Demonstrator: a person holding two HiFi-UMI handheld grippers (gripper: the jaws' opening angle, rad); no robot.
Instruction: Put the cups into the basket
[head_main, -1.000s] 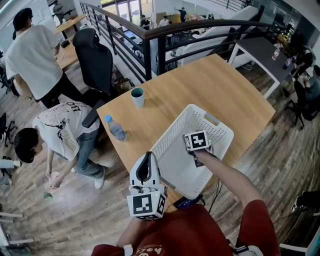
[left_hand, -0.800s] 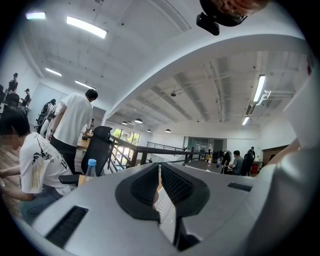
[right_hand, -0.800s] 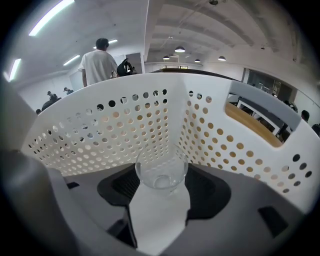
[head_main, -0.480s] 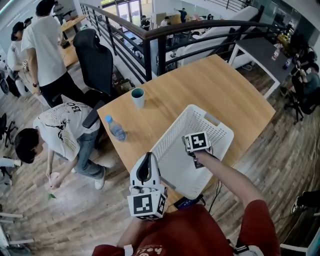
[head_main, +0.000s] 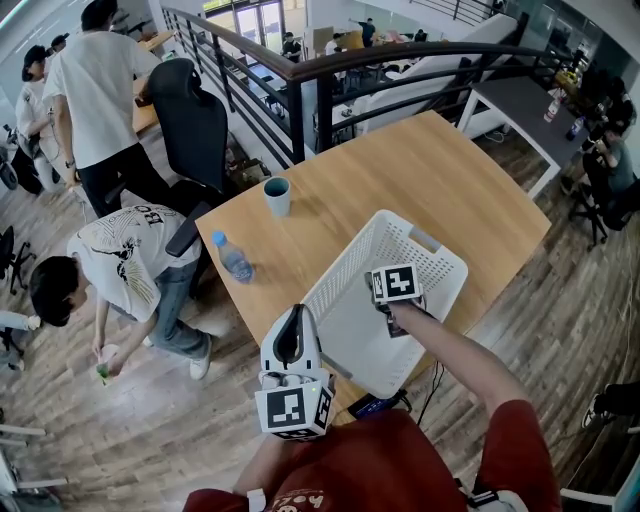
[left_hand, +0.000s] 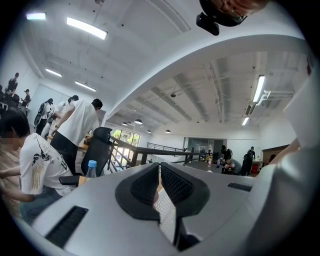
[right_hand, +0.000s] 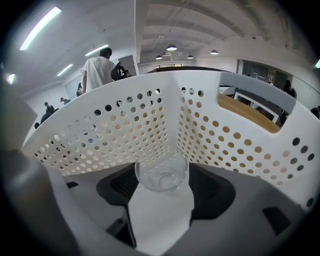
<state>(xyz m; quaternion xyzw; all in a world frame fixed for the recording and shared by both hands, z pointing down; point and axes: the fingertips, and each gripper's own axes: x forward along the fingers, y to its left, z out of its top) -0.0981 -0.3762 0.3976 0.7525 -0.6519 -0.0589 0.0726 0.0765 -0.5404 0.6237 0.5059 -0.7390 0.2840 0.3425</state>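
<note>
1. My right gripper (right_hand: 161, 184) reaches down into the white basket (head_main: 440, 262). Its fingers are spread wide and flank the clear glass cup (right_hand: 161, 170) without squeezing it.
2. That cup sits on the basket floor. Its long axis runs roughly along my fingers, mouth toward the camera; upright or leaning, I cannot tell.
3. My left gripper (left_hand: 159, 175) points level, fingers closed on nothing.
4. A teal cup (head_main: 276, 194) stands mouth-up on the desk (head_main: 430, 170), well apart from the basket.
</note>
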